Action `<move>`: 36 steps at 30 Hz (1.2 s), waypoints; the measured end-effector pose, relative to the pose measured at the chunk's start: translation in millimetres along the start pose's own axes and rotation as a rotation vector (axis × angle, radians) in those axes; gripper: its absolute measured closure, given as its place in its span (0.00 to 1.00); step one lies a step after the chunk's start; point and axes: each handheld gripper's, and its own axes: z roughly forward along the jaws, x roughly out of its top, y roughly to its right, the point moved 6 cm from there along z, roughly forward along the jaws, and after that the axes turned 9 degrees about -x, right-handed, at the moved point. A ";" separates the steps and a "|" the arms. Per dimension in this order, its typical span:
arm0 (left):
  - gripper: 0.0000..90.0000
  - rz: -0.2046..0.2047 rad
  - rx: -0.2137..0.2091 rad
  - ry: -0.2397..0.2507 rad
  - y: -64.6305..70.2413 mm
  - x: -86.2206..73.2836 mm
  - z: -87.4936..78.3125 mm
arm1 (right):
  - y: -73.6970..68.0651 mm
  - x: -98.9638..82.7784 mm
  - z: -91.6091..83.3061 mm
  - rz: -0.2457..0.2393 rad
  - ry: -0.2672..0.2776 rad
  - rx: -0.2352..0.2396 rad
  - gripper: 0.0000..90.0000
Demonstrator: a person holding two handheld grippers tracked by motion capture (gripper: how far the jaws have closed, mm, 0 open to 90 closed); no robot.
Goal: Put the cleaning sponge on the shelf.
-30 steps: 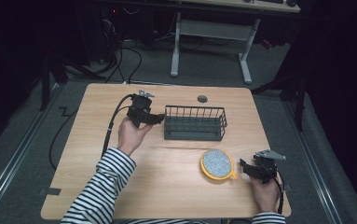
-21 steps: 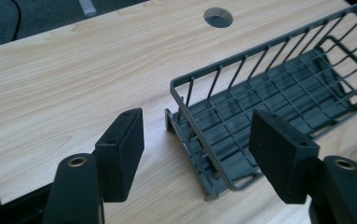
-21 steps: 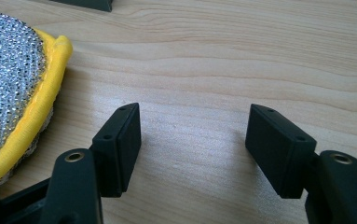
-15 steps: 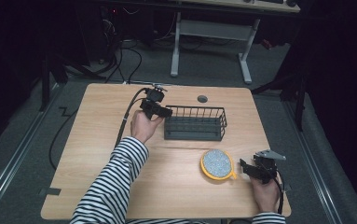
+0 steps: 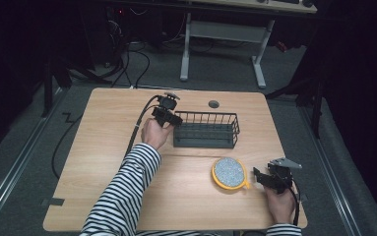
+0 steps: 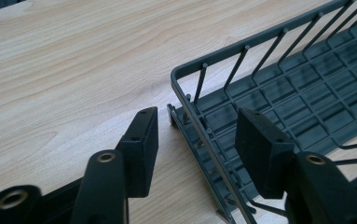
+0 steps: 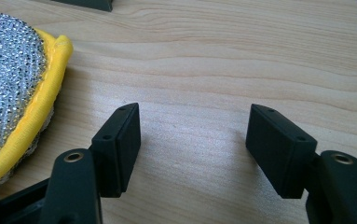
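The left gripper (image 6: 192,144) straddles the dish rack's (image 6: 278,88) short end rim, fingers wide apart and gripping nothing.

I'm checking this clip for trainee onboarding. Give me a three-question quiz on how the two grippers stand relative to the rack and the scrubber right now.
1. True or false: the left gripper has its jaws open on either side of the end wall of the wire rack.
2. Which lies nearest the right gripper? A) the wire rack B) the round yellow-rimmed scrubber C) the grey plug in the table
3. Fill in: the wire rack holds ____.

Key
1. True: one jaw is outside the wall, the other inside.
2. B. The scrubber lies beside the open jaws, not between them.
3. Nothing; its grid floor is bare.
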 end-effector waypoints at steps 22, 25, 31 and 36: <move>0.73 -0.029 -0.004 -0.005 -1.8 -0.7 6.7 | -0.2 -0.1 -0.1 0.001 -0.001 0.000 0.39; 0.73 -0.034 -0.003 -0.002 -3.1 -0.4 6.2 | -0.2 -0.1 -0.1 0.001 -0.001 0.000 0.39; 0.73 -0.038 0.005 -0.001 -5.6 -0.7 4.9 | -0.2 -0.1 -0.2 0.001 -0.001 0.001 0.39; 0.73 -0.040 0.007 -0.004 -7.7 -1.4 3.6 | -0.2 -0.1 -0.2 0.001 -0.001 0.001 0.39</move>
